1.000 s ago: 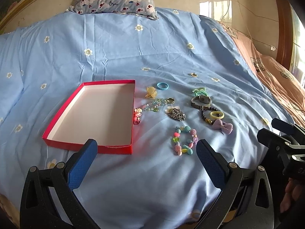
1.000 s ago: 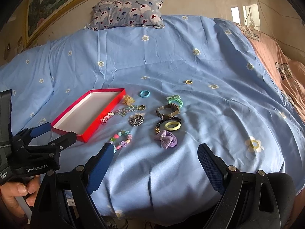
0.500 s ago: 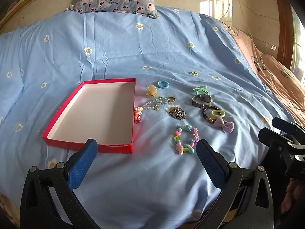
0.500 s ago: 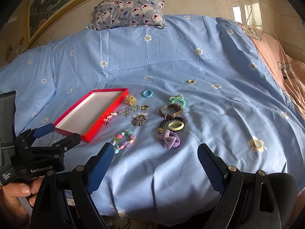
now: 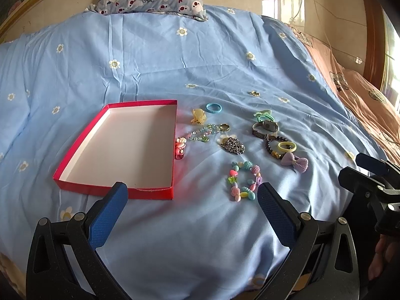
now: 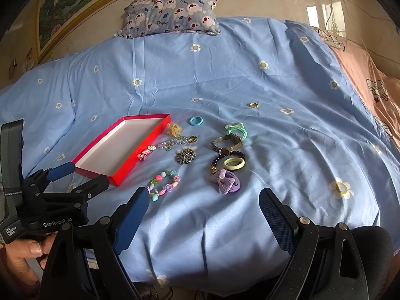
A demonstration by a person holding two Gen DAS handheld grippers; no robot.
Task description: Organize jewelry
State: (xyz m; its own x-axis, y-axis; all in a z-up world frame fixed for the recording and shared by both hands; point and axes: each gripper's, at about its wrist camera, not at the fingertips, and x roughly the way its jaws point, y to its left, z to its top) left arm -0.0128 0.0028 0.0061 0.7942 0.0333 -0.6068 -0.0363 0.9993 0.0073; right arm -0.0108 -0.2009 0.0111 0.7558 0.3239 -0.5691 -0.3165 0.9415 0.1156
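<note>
A bed under a blue daisy-print sheet (image 5: 175, 237) fills the room; nearest, the left tongs (image 5: 192, 200) and the right tongs (image 6: 203, 206) hover with jaws spread wide, holding nothing; just beyond lie a pastel bead bracelet (image 5: 243, 181) and a purple bow (image 6: 226, 181); left of them sits an empty red tray (image 5: 120, 190); farther on, a watch (image 5: 265, 127) and a blue ring (image 5: 213, 108); a patterned pillow (image 6: 172, 15) rests at the far wall.

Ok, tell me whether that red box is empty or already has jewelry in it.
Empty. The red box shows only its bare white floor; all the jewelry, like the beaded bracelet, lies beside it on the bedsheet.
</note>
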